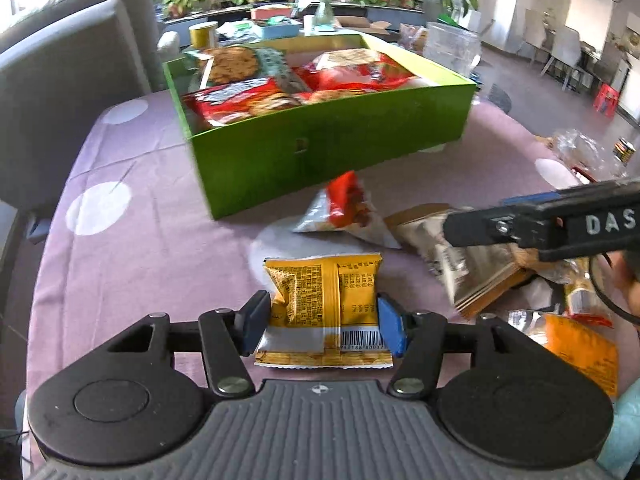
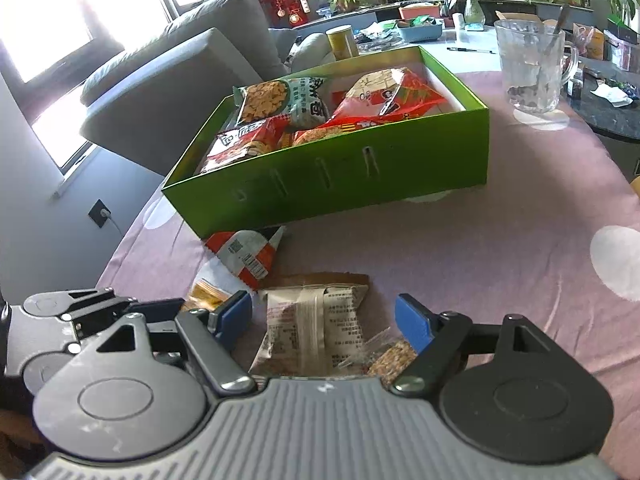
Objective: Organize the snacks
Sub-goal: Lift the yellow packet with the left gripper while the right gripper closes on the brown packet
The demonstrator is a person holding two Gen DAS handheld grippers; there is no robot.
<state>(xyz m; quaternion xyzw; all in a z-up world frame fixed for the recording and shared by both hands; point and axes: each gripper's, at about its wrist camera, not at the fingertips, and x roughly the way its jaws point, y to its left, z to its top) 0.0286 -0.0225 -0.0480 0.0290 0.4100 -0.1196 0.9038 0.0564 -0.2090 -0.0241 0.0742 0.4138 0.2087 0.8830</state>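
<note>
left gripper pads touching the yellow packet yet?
Touching. The left wrist view shows the left gripper with both blue pads pressed against the sides of the yellow packet, which creases at the left pad.

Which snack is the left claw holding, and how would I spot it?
Find the green box on the pink tablecloth. Nearer than it, past a red packet, lies the yellow packet, pinched between the left gripper. It alone is yellow with a barcode.
</note>
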